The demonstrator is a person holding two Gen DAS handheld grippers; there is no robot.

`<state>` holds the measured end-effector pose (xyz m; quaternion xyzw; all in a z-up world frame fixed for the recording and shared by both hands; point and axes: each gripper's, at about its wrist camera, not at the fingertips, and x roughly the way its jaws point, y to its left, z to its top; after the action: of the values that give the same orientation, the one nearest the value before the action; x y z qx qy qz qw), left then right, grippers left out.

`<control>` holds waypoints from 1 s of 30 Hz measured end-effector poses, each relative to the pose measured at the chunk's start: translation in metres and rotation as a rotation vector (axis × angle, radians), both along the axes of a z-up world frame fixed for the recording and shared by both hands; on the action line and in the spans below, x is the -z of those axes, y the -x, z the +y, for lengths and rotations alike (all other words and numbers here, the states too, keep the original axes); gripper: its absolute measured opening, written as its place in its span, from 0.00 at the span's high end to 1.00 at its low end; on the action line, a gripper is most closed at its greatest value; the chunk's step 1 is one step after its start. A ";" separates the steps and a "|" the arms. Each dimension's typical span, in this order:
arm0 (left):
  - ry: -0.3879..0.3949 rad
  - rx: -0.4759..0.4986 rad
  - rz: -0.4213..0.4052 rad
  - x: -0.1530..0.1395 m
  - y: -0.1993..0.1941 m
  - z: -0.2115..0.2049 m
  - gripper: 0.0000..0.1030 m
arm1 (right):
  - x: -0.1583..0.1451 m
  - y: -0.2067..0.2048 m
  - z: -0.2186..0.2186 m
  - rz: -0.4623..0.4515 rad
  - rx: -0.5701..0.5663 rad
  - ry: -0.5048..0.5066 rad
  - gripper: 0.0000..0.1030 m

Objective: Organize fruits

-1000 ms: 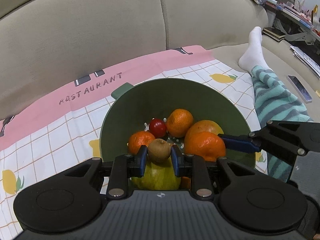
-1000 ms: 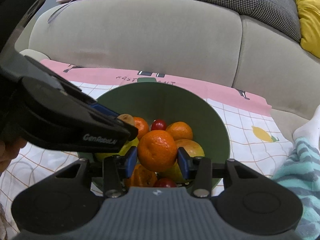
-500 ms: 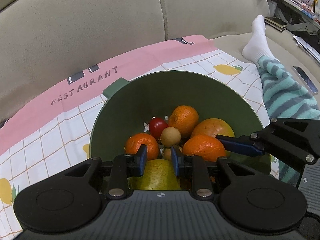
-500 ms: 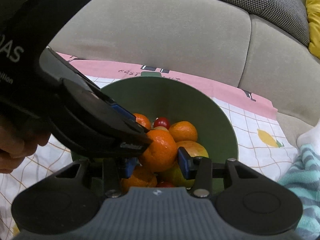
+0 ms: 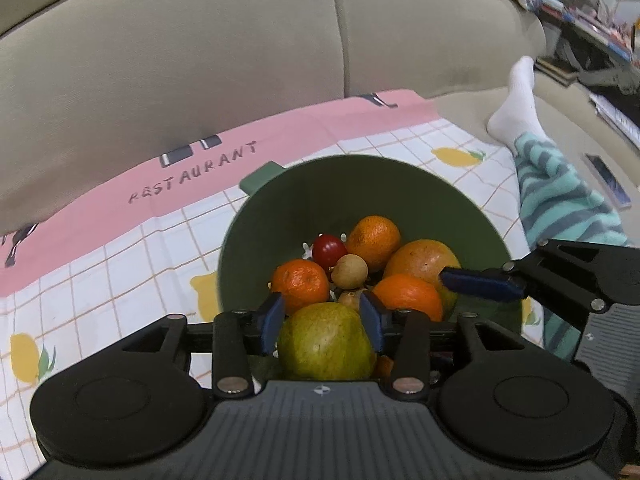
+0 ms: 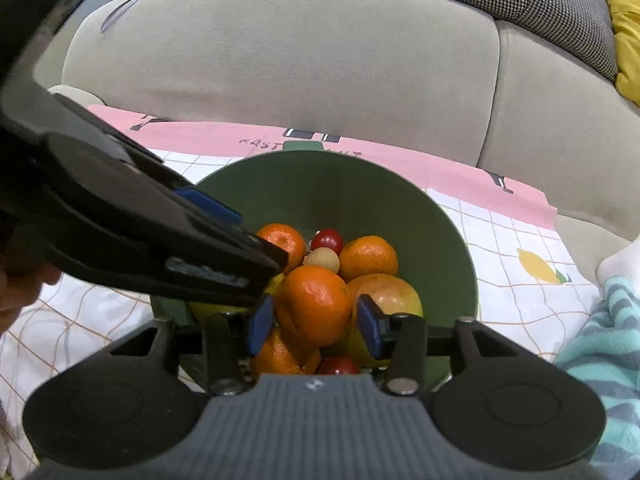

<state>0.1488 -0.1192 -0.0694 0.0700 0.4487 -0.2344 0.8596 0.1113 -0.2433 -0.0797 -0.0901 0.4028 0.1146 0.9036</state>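
A green bowl (image 5: 400, 184) (image 6: 432, 232) holds mandarins, a red cherry tomato (image 5: 329, 251), a mango (image 5: 424, 260) and a green pear (image 5: 324, 340). My left gripper (image 5: 322, 316) hangs over the bowl's near side. Its jaws are opening with nothing pinched; the pear lies lower, under the gap. A small brown fruit (image 5: 349, 270) rests loose on the pile just beyond the fingertips. My right gripper (image 6: 314, 326) is opening too. A mandarin (image 6: 314, 304) sits on the pile between its blue pads, which stand just clear of it. One of the right fingers (image 5: 480, 282) shows beside that mandarin (image 5: 408, 296).
The bowl stands on a checked cloth with a pink band (image 5: 120, 240), spread over a beige sofa (image 5: 200, 60). A person's leg in striped trousers (image 5: 560, 200) with a white sock lies to the right. A phone (image 5: 608, 178) rests on the seat beyond it.
The left jaws let go of the small brown fruit, which now lies on the pile, and then widened. The right jaws spread away from the mandarin, which settled onto the fruit below.
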 end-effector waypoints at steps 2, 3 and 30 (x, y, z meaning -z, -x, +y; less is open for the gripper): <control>0.014 -0.011 -0.004 -0.005 0.004 0.004 0.49 | -0.004 0.003 0.000 -0.012 0.005 -0.006 0.42; 0.016 -0.015 -0.008 -0.008 0.006 0.006 0.48 | -0.007 0.005 -0.001 -0.015 0.007 -0.012 0.40; 0.046 -0.175 -0.338 -0.093 0.099 0.059 0.28 | -0.100 0.074 0.004 -0.237 0.123 -0.132 0.04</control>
<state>0.0502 -0.0599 0.0236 0.0496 0.2969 -0.1539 0.9411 0.0374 -0.2393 0.0205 -0.0187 0.2899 0.0739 0.9540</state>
